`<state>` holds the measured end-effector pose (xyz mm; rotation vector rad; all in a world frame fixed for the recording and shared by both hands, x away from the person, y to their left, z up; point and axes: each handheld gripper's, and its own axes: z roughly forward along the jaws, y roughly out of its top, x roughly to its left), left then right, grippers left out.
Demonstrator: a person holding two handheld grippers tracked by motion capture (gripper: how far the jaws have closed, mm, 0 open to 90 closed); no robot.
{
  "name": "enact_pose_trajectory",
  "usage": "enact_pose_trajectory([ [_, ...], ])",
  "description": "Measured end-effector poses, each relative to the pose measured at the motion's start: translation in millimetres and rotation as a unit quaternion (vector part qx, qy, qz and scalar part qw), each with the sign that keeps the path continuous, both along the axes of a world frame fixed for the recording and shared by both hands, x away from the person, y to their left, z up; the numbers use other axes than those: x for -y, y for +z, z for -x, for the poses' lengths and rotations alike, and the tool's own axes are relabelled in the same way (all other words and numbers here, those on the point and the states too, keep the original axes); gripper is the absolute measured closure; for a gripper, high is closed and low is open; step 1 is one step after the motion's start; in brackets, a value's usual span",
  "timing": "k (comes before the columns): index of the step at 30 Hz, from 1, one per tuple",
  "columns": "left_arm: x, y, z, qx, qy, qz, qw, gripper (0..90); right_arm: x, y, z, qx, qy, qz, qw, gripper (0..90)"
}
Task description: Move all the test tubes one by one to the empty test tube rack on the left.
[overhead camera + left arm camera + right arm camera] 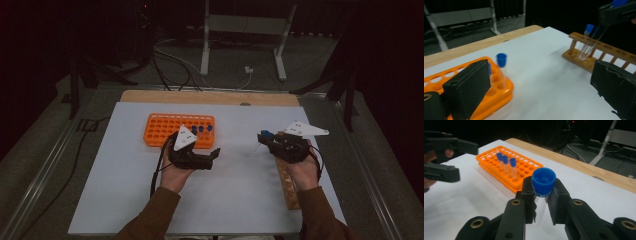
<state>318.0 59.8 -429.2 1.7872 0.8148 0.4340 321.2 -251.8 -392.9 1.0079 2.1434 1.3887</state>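
Note:
My right gripper (543,193) is shut on a clear test tube with a blue cap (544,180), gripping it just under the cap. In the high view this gripper (264,137) hangs above the white mat, right of centre, with the tube (265,134) tilted. An orange tube rack (180,130) at the back left holds three blue-capped tubes (506,162). My left gripper (212,157) hovers in front of that rack, open, with nothing between its wide jaws (541,82). A wooden tube rack (599,52) lies to the right and holds one capped tube (589,28).
The white mat (225,200) covers a wooden table whose far edge (210,97) is bare. The wooden rack (289,187) runs along the mat's right edge beneath my right forearm. Cables and a metal stand (240,30) lie on the floor beyond.

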Motion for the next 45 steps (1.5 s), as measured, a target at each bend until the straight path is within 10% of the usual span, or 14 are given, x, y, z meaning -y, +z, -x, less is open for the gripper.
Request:
enact_pose_trajectory([
  [17, 42.8, -11.8, -4.1, -0.014, -0.071, 0.001, 0.9974, 28.4, -45.9, -4.1, -1.7, -0.019, 0.045, 0.001, 0.9988, 76.9],
  [31, 50.3, -13.5, -0.2, 0.007, -0.085, -0.014, 0.9962, 74.0, -63.3, -7.8, -0.3, -0.028, 0.066, 0.000, 0.9974, 76.9],
  [45, 51.7, -15.0, 0.4, 0.016, -0.077, -0.033, 0.9963, 78.3, -54.6, -9.8, -2.7, -0.050, 0.072, -0.019, 0.9960, 66.3],
])
